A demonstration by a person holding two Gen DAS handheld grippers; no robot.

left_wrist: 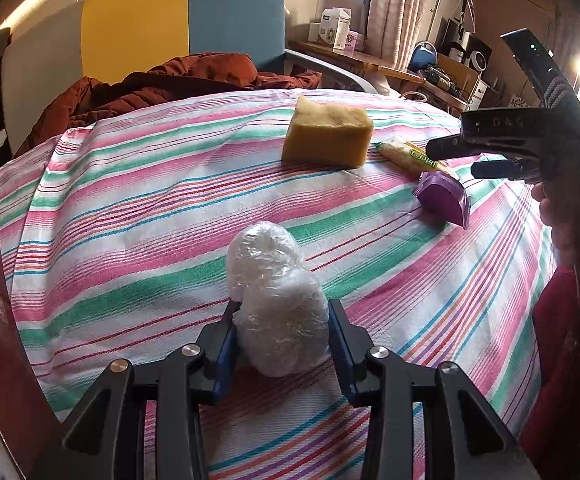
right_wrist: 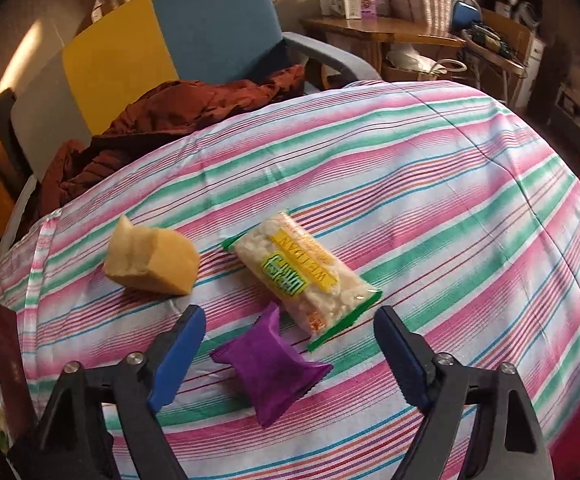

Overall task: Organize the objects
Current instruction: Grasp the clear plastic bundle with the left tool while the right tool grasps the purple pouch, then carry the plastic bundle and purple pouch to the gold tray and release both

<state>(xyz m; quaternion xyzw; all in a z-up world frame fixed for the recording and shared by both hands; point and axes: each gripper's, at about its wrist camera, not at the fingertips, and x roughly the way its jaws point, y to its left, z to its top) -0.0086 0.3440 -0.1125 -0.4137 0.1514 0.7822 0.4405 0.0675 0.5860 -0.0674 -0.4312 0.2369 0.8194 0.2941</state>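
A clear plastic-wrapped bundle (left_wrist: 276,300) sits clamped between the pads of the left gripper (left_wrist: 281,334) at 6 o'clock on the striped tablecloth (left_wrist: 130,208). At 1 o'clock lies a yellow sponge (left_wrist: 327,132); toward 2 o'clock, a snack packet (left_wrist: 414,156) and a purple pouch (left_wrist: 444,198). The right gripper (right_wrist: 290,336), jaws apart and touching nothing, hangs over the purple pouch. A rust-coloured jacket (left_wrist: 162,84) is heaped at 11 o'clock beyond the cloth.
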